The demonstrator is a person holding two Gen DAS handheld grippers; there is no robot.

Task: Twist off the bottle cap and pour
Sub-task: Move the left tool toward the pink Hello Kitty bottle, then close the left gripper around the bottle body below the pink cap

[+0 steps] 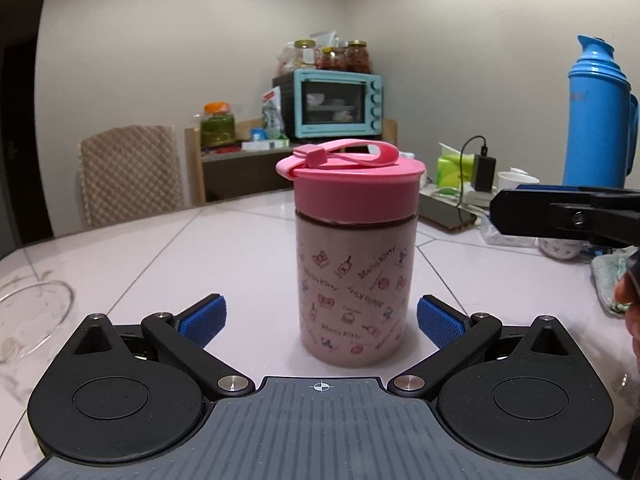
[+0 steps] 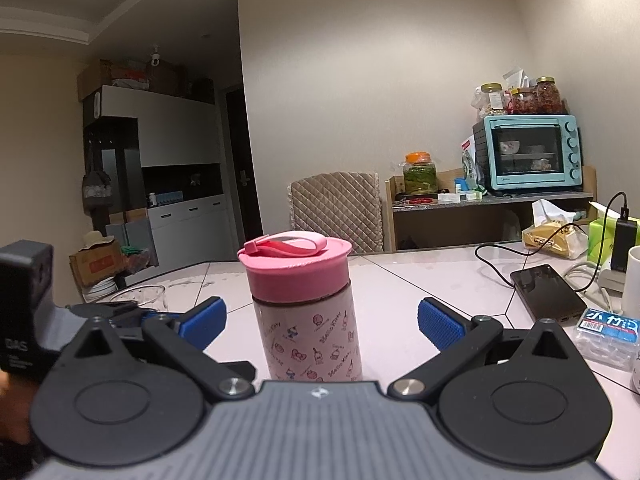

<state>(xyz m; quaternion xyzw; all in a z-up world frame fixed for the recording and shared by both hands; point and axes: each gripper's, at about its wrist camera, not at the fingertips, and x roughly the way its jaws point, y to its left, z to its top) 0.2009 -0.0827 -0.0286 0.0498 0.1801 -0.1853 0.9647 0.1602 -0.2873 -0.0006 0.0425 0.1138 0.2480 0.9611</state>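
Both tools [image 1: 322,322] [image 2: 322,322] spread, facing bottle [image 1: 354,280]

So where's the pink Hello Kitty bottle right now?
The pink bottle stands upright on the white table, in the middle of both wrist views, between the open fingers of the left gripper and the right gripper, cap on.

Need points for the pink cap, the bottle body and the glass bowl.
pink cap [image 1: 356,202], left wrist view, on the cap's side wall.
bottle body [image 2: 312,340], right wrist view, on the printed side.
glass bowl [image 1: 36,312], left wrist view, on the inner wall at the left edge.
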